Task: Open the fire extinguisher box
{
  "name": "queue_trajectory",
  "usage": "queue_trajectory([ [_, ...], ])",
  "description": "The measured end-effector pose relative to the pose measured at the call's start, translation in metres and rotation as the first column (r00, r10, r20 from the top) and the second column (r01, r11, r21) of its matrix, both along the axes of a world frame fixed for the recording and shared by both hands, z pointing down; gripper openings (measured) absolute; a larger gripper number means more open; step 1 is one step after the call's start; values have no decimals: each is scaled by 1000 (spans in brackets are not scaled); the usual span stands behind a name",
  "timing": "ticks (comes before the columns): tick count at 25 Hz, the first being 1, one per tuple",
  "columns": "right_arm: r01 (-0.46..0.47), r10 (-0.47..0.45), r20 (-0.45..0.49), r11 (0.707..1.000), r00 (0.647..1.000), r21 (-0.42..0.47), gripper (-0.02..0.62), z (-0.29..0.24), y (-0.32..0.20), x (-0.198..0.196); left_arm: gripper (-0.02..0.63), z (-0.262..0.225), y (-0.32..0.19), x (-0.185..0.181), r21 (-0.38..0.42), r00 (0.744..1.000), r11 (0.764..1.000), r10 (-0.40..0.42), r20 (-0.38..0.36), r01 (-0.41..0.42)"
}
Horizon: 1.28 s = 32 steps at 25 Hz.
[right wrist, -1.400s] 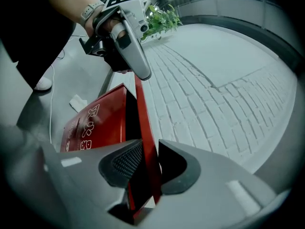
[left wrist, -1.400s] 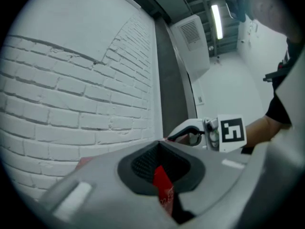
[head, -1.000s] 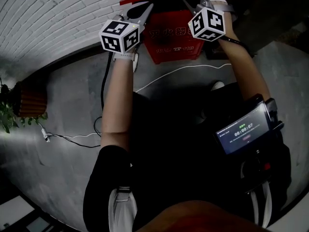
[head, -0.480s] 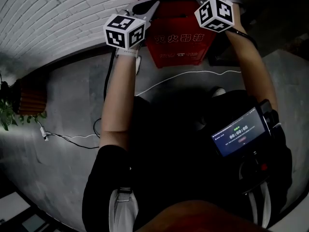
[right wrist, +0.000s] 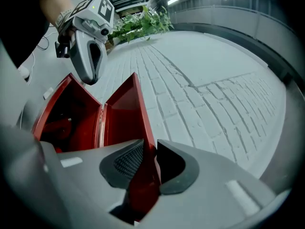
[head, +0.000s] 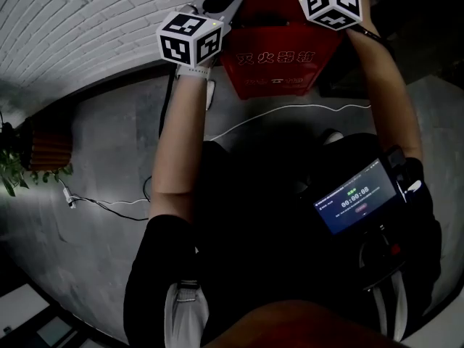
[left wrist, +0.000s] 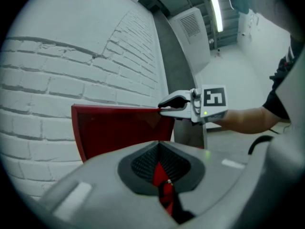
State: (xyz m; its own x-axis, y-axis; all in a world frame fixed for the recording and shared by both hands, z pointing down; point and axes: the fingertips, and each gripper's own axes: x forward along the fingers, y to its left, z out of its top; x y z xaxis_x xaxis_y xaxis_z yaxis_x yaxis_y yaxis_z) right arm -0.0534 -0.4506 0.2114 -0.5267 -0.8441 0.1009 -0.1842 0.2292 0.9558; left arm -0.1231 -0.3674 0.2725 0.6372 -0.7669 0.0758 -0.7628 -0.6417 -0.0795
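The left gripper (left wrist: 160,173) is clenched on the red edge of the lid (left wrist: 119,128). The right gripper (right wrist: 143,166), its jaws having just been closing, grasps the same edge further along. Both point level. The lid stands raised between them above the open box (head: 279,64). The box sits on the floor against the white brick wall (head: 87,27).

The left forearm (head: 177,143) and right forearm (head: 388,100) stretch forward side by side, each hand carrying its gripper roughly level. The left gripper (left wrist: 161,173) is clamped on the red lid (left wrist: 119,128). The right gripper (right wrist: 143,166), whose jaws have just been closing, pinches that lid's edge between its pads
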Motion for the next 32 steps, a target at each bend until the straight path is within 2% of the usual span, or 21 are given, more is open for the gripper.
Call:
queue_trajectory([
  [6,-8,8,6,1000,1000,24,80,-6,-20,-18,3,1,-18,-10,-10,1000,1000,20,1,-20],
  [23,-79,78,27,996,997,42,60,-27,-59,4,3,-7,-23,-9,-13,1000,1000,19,-1,-19],
  [32,-87,87,11,996,996,28,57,-13,-102,-19,3,6,-50,-30,-25,1000,1000,14,-10,-14],
])
